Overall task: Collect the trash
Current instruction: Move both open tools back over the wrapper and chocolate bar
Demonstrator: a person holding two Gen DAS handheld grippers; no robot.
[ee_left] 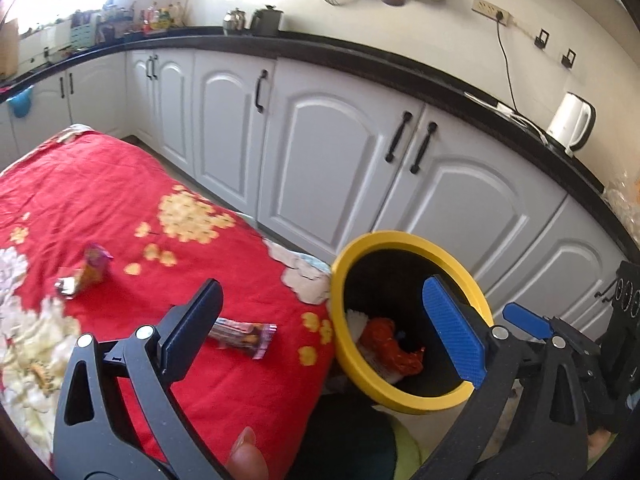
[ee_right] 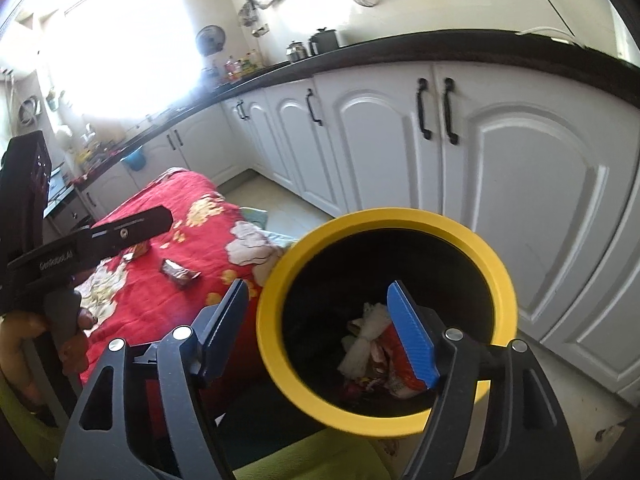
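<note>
**Bin partly filled, two wrappers left on the cloth**

A kitchen with white cupboards [ee_left: 328, 152] under a black worktop, bright window at the far end. In front stands a surface draped in a red flowered cloth [ee_left: 120, 200]; whether it is a counter underneath I cannot tell. Just beside its edge sits a black bin with a yellow rim [ee_left: 340, 300].

The bin already holds trash: a crumpled red-orange wrapper [ee_left: 394, 346] and some white paper [ee_right: 370, 332] lie at the bottom. So part of the job looks done.

The left claw [ee_left: 320, 332] stands wide open, nothing between its jaws, spanning the cloth's edge and the bin's mouth. The right claw [ee_right: 320, 332] hangs over the bin, open and empty as well.

Left to collect, by my reckoning: a flat purple wrapper [ee_left: 244, 334] near the cloth's edge, and a crumpled pink-and-yellow packet [ee_left: 86, 274] farther in.
</note>
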